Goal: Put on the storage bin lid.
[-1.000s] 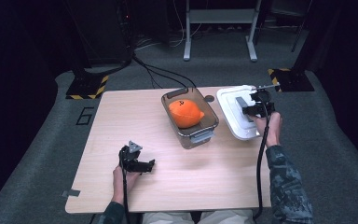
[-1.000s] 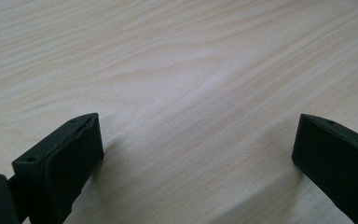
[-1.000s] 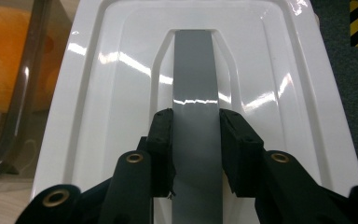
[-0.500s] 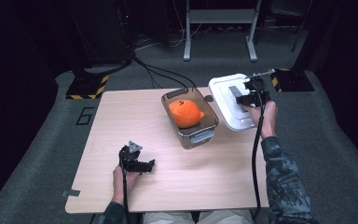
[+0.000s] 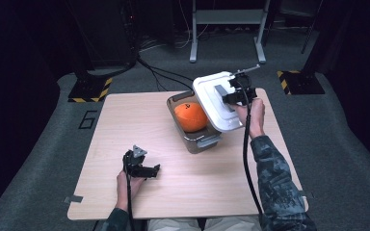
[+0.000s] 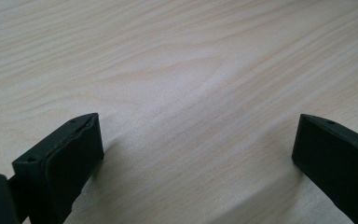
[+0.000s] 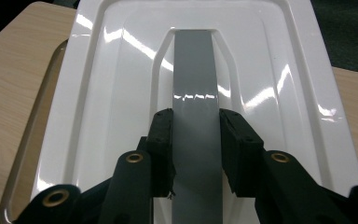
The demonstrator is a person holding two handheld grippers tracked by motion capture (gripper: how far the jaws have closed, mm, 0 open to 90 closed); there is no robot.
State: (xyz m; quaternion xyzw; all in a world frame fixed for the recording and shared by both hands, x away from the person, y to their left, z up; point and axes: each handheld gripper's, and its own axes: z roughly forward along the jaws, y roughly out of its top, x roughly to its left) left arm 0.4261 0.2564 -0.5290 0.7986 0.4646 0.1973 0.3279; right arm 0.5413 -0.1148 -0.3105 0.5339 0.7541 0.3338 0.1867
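Observation:
A white lid with a grey handle bar hangs tilted above the right side of a clear container. My right gripper is shut on that bar; both pads press its sides. An orange ball lies inside the container. Near the table's front left, my left gripper rests low over bare wood, its jaws open with nothing between them.
The wooden table has free surface on its left half and along the front. Black cables and a metal stand lie on the floor behind it. A strip of grey tape sticks out at the front left corner.
The right gripper has carried the white lid up and to the left, from the table's right side to above the container's edge. The left gripper has stayed put.

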